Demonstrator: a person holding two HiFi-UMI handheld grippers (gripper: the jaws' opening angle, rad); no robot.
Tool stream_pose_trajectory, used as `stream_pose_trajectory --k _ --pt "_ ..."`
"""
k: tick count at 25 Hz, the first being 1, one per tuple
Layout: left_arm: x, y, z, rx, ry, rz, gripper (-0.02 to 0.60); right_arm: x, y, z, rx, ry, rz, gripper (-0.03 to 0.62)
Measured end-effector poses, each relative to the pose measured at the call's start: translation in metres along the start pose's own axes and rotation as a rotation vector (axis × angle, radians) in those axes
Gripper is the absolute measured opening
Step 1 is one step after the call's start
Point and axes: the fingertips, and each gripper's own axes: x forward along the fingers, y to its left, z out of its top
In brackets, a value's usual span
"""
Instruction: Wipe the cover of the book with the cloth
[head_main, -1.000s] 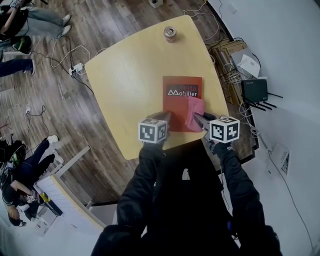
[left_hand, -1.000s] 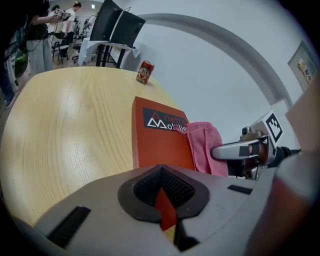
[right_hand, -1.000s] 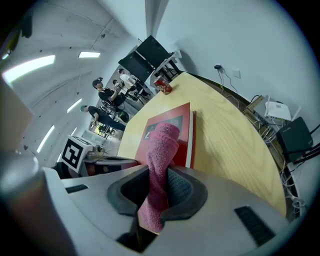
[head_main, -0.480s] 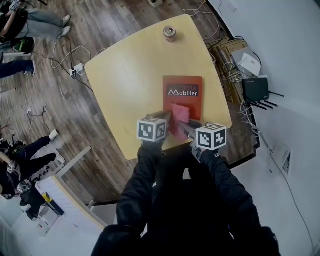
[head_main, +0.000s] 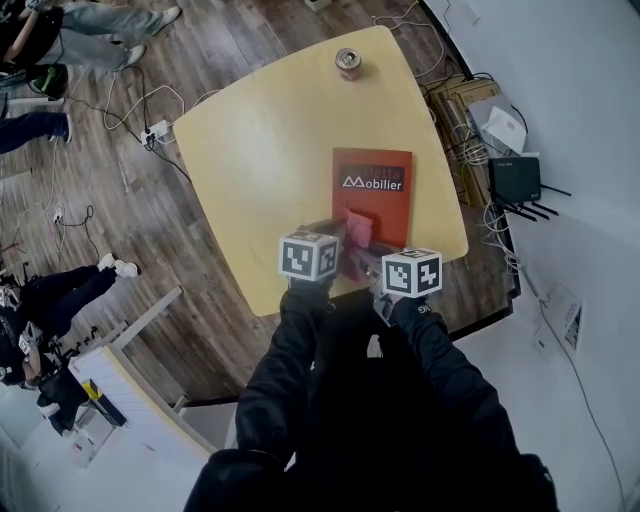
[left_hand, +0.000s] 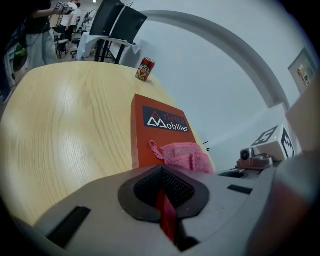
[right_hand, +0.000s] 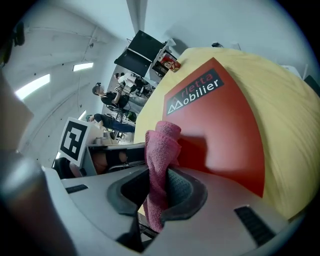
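The pink cloth (right_hand: 160, 150) stands bunched on the near part of the red book (head_main: 385, 215), just below the white lettering on its cover. The right gripper (right_hand: 157, 182) has its jaws closed on the cloth's lower folds, with the rest of the fabric rising above them and touching the cover.

The book lies flat on the right half of the yellow wooden worktop (head_main: 270, 150), close to the near edge. The left gripper (left_hand: 164, 200) sits at the book's near left corner, jaws pinched together on a thin red strip (the book's edge, as that gripper's own view shows it). The two grippers are side by side, the cloth between them.

A small can (head_main: 347, 62) stands upright at the far edge of the worktop, well apart from the book. Beyond the right side, a black router (head_main: 515, 180) with antennas rests among cables.
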Motion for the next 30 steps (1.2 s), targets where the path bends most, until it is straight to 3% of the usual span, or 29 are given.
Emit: stream_pose_trajectory --k 13,30 --pt "0.000 0.000 0.001 -0.005 -0.007 -0.005 0.034 -0.001 -0.024 -0.004 0.015 0.011 -0.091 0.080" --pt "-0.001 0.000 0.001 0.001 -0.008 -0.001 0.034 -0.032 -0.046 -0.002 -0.044 0.018 -0.129 0.080"
